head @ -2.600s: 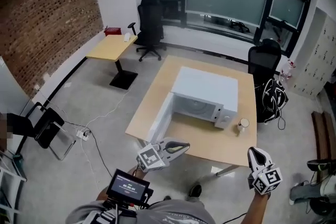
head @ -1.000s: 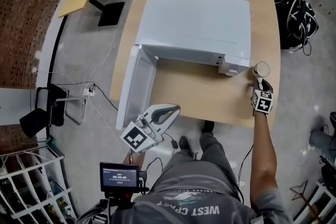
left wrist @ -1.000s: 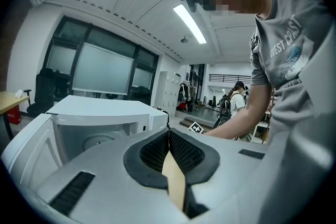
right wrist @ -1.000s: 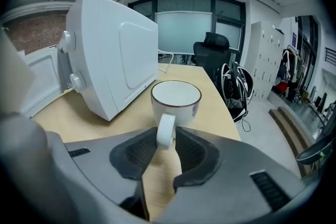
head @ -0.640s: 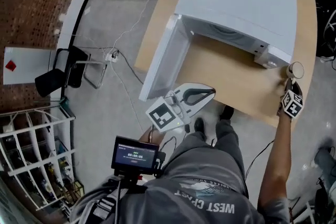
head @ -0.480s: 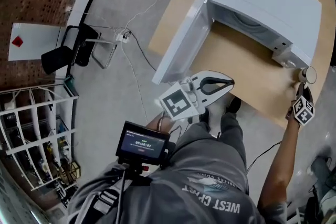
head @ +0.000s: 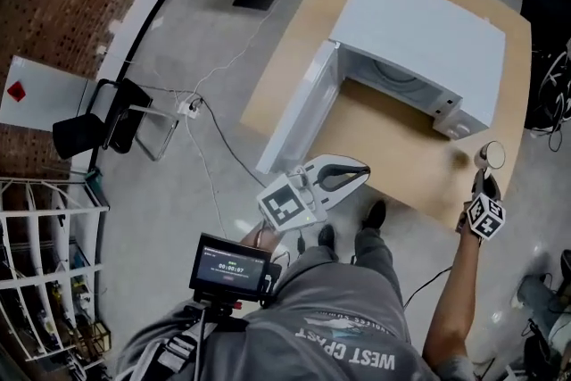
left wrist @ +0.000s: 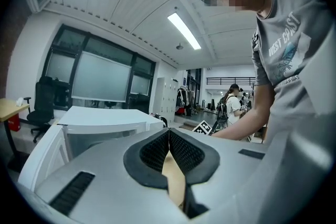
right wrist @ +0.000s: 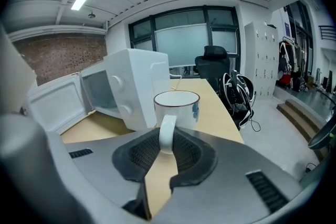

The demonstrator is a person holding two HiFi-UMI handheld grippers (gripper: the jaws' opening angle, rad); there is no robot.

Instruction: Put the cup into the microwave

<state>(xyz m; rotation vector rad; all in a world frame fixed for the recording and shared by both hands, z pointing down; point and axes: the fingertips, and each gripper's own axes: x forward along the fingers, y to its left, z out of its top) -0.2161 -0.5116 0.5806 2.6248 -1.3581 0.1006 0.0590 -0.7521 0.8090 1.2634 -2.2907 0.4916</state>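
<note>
upright white cup (right wrist: 177,105) near the open-doored white microwave (right wrist: 137,78).

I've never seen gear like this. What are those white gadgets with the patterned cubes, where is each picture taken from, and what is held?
No robot here: a person holds a two-jawed clamp, called a gripper, in each hand. The cubes are part of the grippers. The top-down picture comes from a camera on the person's head; the other two come from cameras riding on the grippers, looking along their jaws. On the wooden table stands a white microwave with its door swung open. The right gripper has just closed its jaws on the handle of a white cup. The left gripper is shut and holds nothing.
</note>
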